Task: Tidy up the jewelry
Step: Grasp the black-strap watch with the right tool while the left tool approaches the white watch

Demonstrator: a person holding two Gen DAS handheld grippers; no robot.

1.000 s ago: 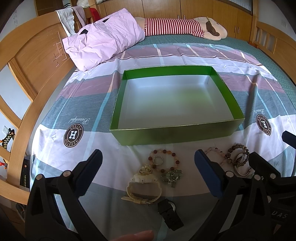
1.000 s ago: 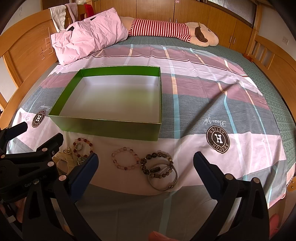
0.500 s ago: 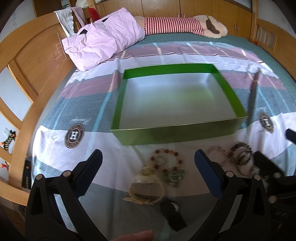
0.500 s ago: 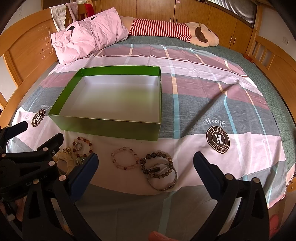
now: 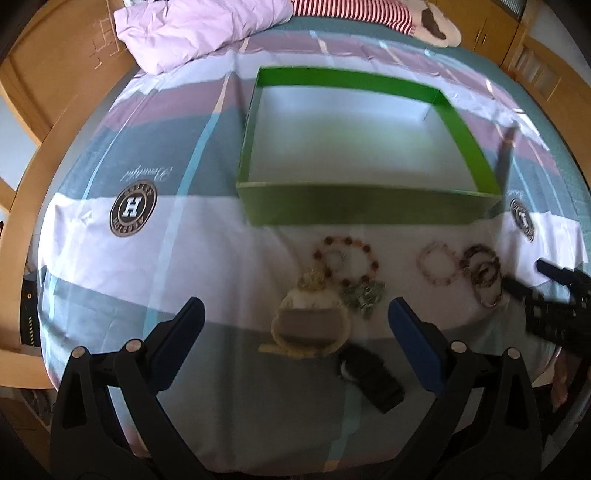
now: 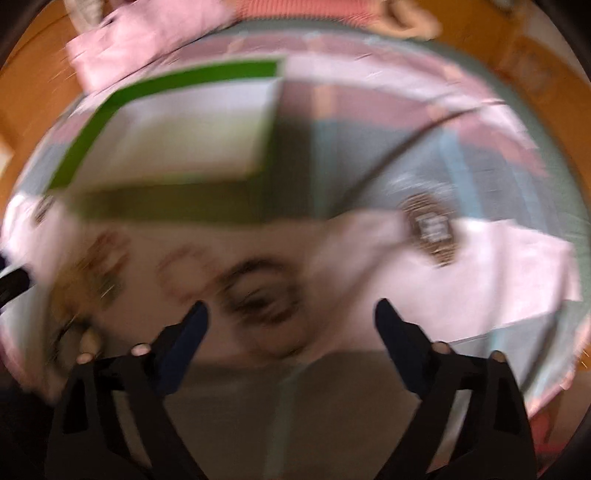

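Note:
An empty green box (image 5: 369, 210) lies open on the bed. In front of it sits the jewelry: a cream watch (image 5: 310, 325), a red bead bracelet (image 5: 347, 258), a green charm (image 5: 364, 295), a pink bead bracelet (image 5: 437, 262), dark bead bracelets with a metal ring (image 5: 482, 269) and a black watch (image 5: 369, 376). My left gripper (image 5: 295, 328) stands open above the cream watch. My right gripper (image 6: 290, 325) is open over the dark bracelets (image 6: 262, 299), its jaws closing, nothing pressed between them. That view is heavily blurred.
A lilac pillow (image 5: 199, 26) and a striped plush toy (image 5: 362, 14) lie at the far end of the bed. Wooden bed rails (image 5: 29, 173) run along the left. The right gripper's black body (image 5: 554, 310) shows at the right edge of the left wrist view.
Both grippers have dropped toward the jewelry and tilted down. The right view has gone blurred, and its jaws stand a little narrower than before.

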